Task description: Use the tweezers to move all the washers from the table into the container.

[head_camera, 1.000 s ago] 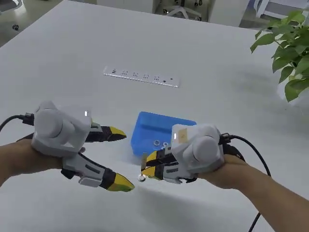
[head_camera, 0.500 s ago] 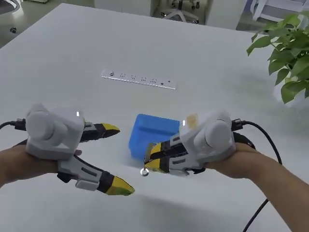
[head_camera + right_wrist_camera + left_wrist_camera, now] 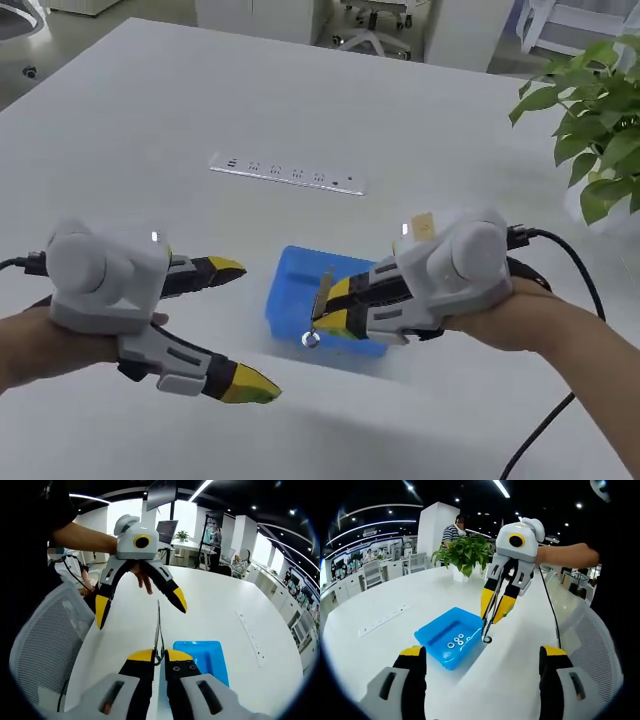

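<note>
Two jaws of my right gripper [image 3: 159,656] are pressed together on the legs of the tweezers [image 3: 158,625], which stick out straight ahead of them. At the far tip of the tweezers one washer [image 3: 311,340] is held. It hangs just at the near rim of the blue container [image 3: 300,262]; I cannot tell if it is inside the rim or outside. Past the tip, deeper in the container, a few washers [image 3: 456,640] lie flat on the bottom.

I judge the washer to be light, stiff, smooth metal, so it can slip out easily. The best hold is across the flat ring, with one tweezer tip through the hole, and my squeeze must be steady until it is over the bottom. On hard plastic it may bounce, so a low release seems better.

My left gripper [image 3: 243,326] is spread wide with nothing between its jaws. It is beside the container, apart from the tweezers, over the white table [image 3: 400,130].
</note>
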The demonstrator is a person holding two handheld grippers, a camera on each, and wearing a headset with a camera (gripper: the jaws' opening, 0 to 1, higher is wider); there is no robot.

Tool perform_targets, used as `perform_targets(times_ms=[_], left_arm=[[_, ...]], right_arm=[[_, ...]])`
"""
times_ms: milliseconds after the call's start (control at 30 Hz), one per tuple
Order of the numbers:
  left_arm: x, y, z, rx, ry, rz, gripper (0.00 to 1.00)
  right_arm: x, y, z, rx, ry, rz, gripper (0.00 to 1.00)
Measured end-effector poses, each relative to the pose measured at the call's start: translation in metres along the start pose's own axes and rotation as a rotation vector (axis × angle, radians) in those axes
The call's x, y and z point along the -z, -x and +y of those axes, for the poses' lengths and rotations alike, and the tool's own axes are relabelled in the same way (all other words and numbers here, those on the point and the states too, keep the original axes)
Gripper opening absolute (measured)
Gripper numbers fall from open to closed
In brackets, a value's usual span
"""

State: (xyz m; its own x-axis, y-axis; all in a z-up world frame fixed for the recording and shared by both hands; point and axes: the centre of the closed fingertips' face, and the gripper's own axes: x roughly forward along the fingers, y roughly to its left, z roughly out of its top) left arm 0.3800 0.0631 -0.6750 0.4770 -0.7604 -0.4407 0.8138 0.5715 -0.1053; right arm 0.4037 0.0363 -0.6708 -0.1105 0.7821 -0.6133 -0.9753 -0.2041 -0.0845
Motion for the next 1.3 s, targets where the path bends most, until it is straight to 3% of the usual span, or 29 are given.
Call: perform_targets(times_ms=[533,1000,1300], left_arm=[[-0.007,0.002,0.008,-0.017,0.015,-0.026,0.99],[-0.010,0.002,0.015,-0.024,0.017,-0.033,0.99],[-0.012,0.002,0.019,-0.025,0.016,-0.030,0.99]], right_arm=[[0.010,0.004,-0.041,0.068,-0.019,-0.004,0.09],[0.036,-0.012,-0.057,0.095,-0.056,0.010,0.09],[0.054,-0.027,-0.057,0.095,-0.083,0.023,0.09]])
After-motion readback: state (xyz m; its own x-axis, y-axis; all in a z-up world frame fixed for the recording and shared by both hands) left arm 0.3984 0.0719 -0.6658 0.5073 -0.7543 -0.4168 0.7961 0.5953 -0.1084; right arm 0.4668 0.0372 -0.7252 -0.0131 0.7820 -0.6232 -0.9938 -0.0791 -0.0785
